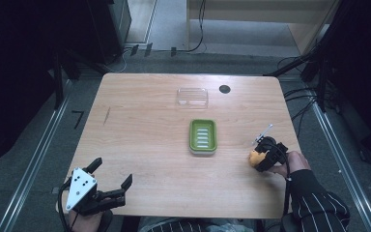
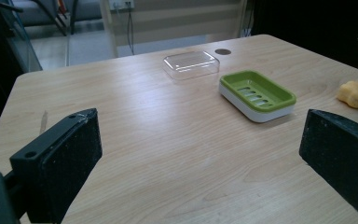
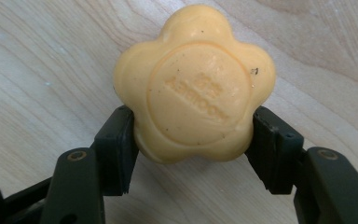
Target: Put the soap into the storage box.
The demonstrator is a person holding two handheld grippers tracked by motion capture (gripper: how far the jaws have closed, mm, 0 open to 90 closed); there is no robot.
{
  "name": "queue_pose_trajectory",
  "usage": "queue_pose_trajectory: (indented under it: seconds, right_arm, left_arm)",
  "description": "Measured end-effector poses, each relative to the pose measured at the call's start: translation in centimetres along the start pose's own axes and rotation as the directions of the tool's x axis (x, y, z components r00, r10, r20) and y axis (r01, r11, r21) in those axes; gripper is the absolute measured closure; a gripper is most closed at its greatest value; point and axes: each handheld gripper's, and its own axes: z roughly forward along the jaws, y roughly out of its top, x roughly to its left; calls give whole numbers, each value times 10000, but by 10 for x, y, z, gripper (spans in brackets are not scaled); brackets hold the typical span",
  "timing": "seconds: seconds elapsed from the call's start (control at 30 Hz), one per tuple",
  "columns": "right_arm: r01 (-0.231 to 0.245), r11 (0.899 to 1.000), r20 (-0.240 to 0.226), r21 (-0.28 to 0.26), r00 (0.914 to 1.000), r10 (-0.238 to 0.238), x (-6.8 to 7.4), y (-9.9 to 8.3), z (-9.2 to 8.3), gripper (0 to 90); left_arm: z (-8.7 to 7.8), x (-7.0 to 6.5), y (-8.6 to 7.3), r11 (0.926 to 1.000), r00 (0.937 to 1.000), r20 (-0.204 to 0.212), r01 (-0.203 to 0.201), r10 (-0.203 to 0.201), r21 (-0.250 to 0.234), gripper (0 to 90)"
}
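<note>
Soap [image 3: 193,86] clamped between right gripper [image 3: 193,144] jaws

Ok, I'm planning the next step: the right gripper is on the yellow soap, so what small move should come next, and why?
Probably lift it straight up a little. The right gripper has its jaws closed on the sides of the flower-shaped soap, which looks to be still at the table. The green soap dish sits empty to its left, a likely destination.
</note>
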Motion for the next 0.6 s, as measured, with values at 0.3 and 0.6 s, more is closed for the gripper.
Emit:
queue_pose_trajectory:
  seconds: [0.3,0.6]
  right_arm:
    - [-72,9988,43,-483,10000,74,0,1,-5,402]
    - [-118,9962,34,-864,9999,122,3,6,-9,402]
  left_arm:
    - [0,0,0,10000,10000,-3,-16,16,-3,0]
    - [1,0,0,10000,10000,-8,-19,19,5,0]
